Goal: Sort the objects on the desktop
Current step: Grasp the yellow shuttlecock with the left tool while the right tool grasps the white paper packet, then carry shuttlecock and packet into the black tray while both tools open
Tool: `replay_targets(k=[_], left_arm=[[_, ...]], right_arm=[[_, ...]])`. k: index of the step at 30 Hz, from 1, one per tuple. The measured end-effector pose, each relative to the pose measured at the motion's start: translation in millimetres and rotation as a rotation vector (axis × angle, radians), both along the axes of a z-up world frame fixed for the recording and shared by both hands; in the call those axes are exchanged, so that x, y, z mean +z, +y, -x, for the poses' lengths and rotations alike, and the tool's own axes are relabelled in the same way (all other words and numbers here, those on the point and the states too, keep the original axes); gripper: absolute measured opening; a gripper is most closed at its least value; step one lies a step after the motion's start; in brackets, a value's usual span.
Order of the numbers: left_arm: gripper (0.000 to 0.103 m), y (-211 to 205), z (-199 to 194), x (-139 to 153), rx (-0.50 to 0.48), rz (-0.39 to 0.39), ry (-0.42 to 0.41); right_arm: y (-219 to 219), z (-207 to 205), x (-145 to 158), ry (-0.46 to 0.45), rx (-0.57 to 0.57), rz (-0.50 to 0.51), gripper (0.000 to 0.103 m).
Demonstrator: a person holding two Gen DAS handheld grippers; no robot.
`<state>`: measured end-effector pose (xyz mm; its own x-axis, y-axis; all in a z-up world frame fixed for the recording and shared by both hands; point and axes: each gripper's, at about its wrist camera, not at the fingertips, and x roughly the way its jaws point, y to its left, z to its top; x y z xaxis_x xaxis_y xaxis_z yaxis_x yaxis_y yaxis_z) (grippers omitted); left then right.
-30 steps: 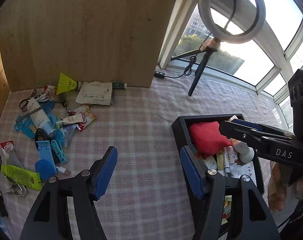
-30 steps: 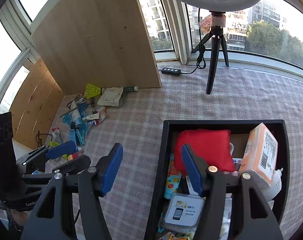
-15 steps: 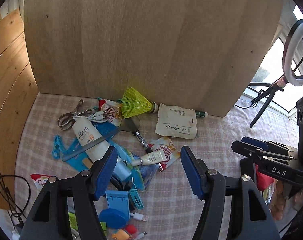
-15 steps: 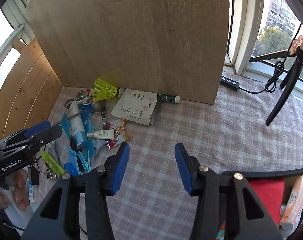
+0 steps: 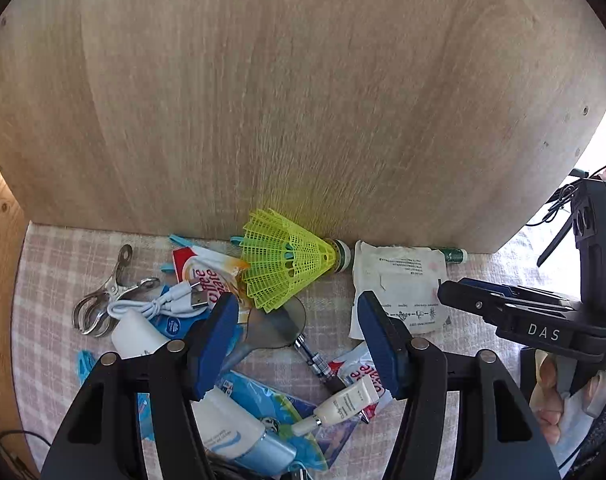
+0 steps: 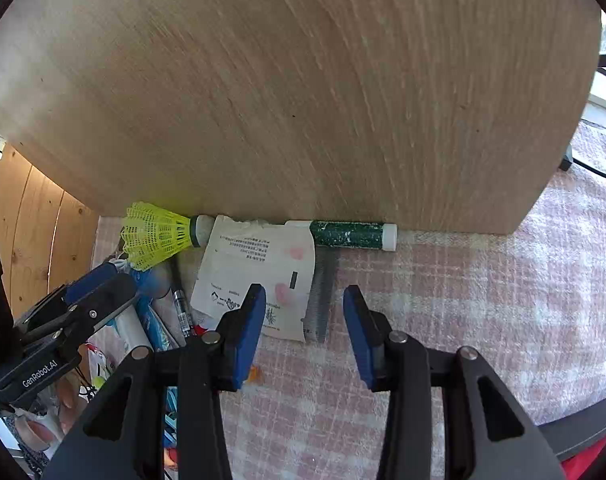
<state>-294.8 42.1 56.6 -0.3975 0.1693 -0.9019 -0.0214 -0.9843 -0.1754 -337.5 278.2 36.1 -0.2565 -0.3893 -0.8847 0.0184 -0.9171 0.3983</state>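
A yellow shuttlecock lies against the wooden board, also in the right wrist view. My left gripper is open and empty, just short of the shuttlecock, above a small mirror. A white paper sachet lies to its right. My right gripper is open and empty over the sachet's right edge and a grey comb. A green tube lies at the board's foot. A white tube, coffee sachet and USB cable lie in the pile.
An upright wooden board closes off the back. A metal clip lies at the left. A pen lies beside the sachet. The black box's rim shows at lower right. Pink checked cloth covers the table.
Both grippers have swung left from the black box and moved in close to the pile by the board. Both stay open and empty.
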Motion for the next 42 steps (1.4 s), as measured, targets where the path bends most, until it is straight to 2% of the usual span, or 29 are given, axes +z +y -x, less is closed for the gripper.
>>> replay_targets(k=[6, 8, 13, 19, 23, 32, 42], left_arm=[[0.058, 7, 15, -10, -0.019, 0.015, 0.0], [0.049, 7, 19, -15, -0.014, 0.005, -0.017], [0.017, 9, 23, -28, -0.004, -0.051, -0.06], [0.005, 17, 18, -26, -0.004, -0.059, -0.04], [0.002, 17, 9, -19, -0.004, -0.063, -0.019], [0.001, 20, -16, 3, -0.003, -0.072, 0.013], [0.001, 78, -65, 37, -0.074, -0.087, 0.076]], right_arm=[[-12, 8, -9, -0.014, 0.016, 0.011, 0.039], [-14, 9, -12, -0.018, 0.015, 0.023, 0.036], [-20, 10, -10, -0.019, 0.017, 0.056, 0.026], [-24, 7, -6, -0.014, 0.023, 0.101, 0.009], [-27, -1, 3, 0.008, 0.03, 0.144, 0.005], [-17, -27, 27, 0.063, 0.05, 0.143, 0.003], [38, -81, 74, 0.15, -0.007, 0.144, 0.002]])
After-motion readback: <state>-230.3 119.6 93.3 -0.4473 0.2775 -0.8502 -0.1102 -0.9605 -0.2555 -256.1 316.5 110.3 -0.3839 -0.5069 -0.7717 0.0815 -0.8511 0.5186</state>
